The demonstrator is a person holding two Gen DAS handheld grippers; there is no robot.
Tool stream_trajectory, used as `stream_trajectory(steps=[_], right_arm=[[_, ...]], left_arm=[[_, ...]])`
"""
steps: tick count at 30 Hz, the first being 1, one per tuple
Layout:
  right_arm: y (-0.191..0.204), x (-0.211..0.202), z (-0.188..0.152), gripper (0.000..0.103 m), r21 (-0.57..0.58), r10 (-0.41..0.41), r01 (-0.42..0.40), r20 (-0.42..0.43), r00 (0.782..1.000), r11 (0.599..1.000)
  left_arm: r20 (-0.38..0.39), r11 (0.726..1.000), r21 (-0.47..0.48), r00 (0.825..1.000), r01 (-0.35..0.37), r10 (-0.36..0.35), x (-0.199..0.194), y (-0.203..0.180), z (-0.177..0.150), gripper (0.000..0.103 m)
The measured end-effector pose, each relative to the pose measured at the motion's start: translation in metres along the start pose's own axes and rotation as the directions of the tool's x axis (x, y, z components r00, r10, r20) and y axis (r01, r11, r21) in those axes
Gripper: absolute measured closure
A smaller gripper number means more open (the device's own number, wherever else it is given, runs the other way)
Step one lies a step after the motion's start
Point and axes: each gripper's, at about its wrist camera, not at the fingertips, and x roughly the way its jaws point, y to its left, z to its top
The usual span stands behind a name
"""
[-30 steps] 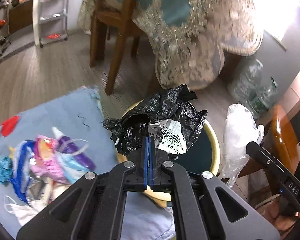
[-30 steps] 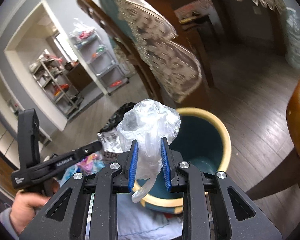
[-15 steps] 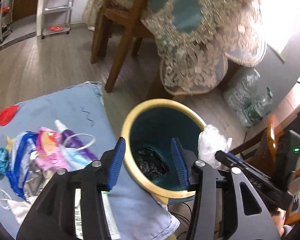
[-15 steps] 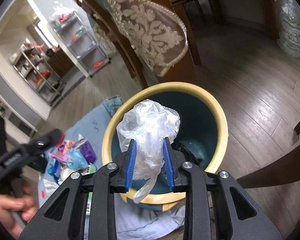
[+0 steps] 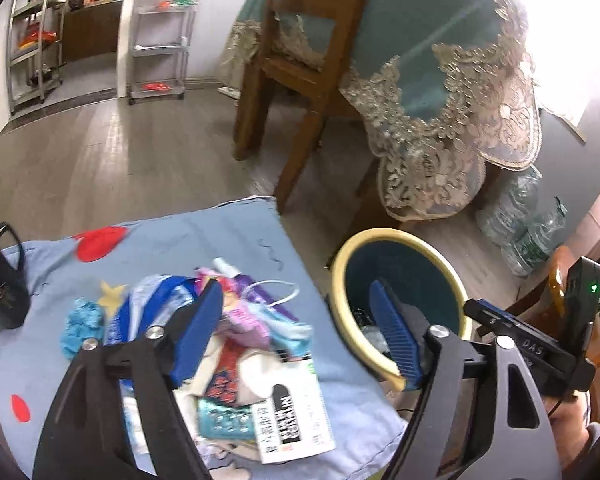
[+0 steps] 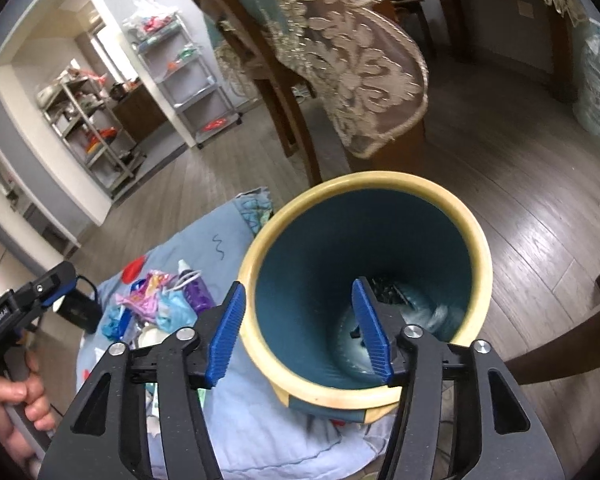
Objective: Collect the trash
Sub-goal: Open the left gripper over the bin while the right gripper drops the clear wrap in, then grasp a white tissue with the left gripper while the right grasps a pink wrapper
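A teal bin with a cream rim (image 6: 476, 240) stands on the floor beside a light blue cloth (image 5: 172, 240). At its bottom lie a black bag (image 6: 388, 286) and a clear plastic bag (image 6: 424, 312). My right gripper (image 6: 300, 336) is open and empty, straddling the bin's near rim. My left gripper (image 5: 296, 332) is open and empty above a pile of trash (image 5: 244, 336) on the cloth: wrappers, a purple tube, a white printed carton (image 5: 292, 416). The bin (image 5: 340, 300) lies to its right.
A black cup (image 5: 0, 284) stands at the cloth's left edge. A wooden chair (image 5: 296, 60) and a table with a lace cloth (image 5: 460, 92) stand behind the bin. Water bottles (image 5: 520, 228) lie at right. Shelving (image 5: 156, 28) stands at the far wall.
The left gripper let the black bag fall into the bin, opened, then swung left over the trash pile. The right gripper moved over the bin, opened and dropped the clear plastic bag inside.
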Motion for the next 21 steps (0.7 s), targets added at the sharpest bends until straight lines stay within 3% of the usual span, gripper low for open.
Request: stream_trajectory(steps=[6, 21], right_arm=[[0.011, 0.0, -0.002, 0.043, -0.027, 0.018, -0.018, -0.006, 1.0, 0.999], [0.054, -0.001, -0.016, 0.036, -0.163, 0.068, -0.073, -0.036, 0.997, 0.984]], left_arm=[[0.005, 0.999, -0.037, 0.999, -0.04, 0.04, -0.019, 0.029, -0.014, 0.016], [-0.059, 0.993, -0.063, 0.994, -0.096, 0.092, -0.035, 0.074, -0.053, 0.015]])
